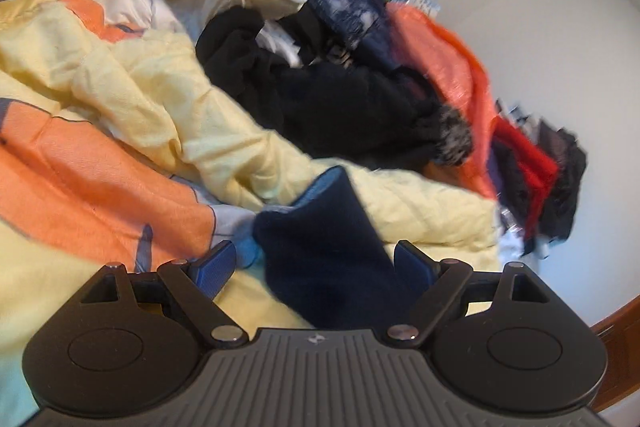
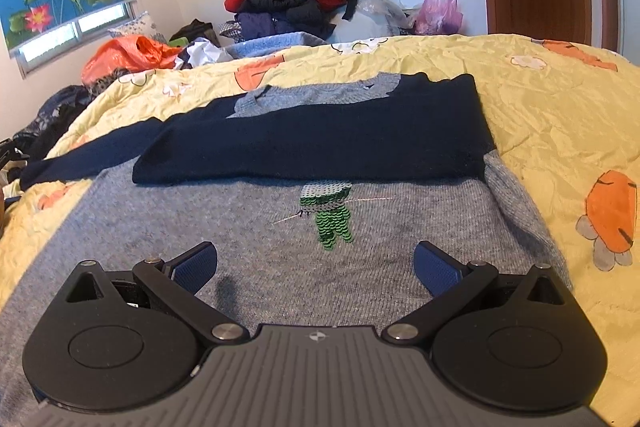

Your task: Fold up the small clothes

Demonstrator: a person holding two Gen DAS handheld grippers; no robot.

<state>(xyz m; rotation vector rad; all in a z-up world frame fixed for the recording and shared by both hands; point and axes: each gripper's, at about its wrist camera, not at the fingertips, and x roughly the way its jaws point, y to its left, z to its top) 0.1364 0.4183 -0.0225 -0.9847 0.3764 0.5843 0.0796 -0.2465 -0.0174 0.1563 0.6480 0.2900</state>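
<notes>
While both claws gape wide and grip nothing, the left claw (image 1: 314, 267) has a navy sleeve (image 1: 332, 247) lying loose between its fingers on the quilt (image 1: 420, 211). Right claw (image 2: 316, 267) hovers over the grey sweater (image 2: 248, 227), spread flat on the bed, one navy sleeve folded across its chest.

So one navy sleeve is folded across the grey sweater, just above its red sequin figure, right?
Not quite: the sequin figure is green and silver, not red. The right wrist view shows the navy sleeve folded across the grey sweater just above it.
</notes>
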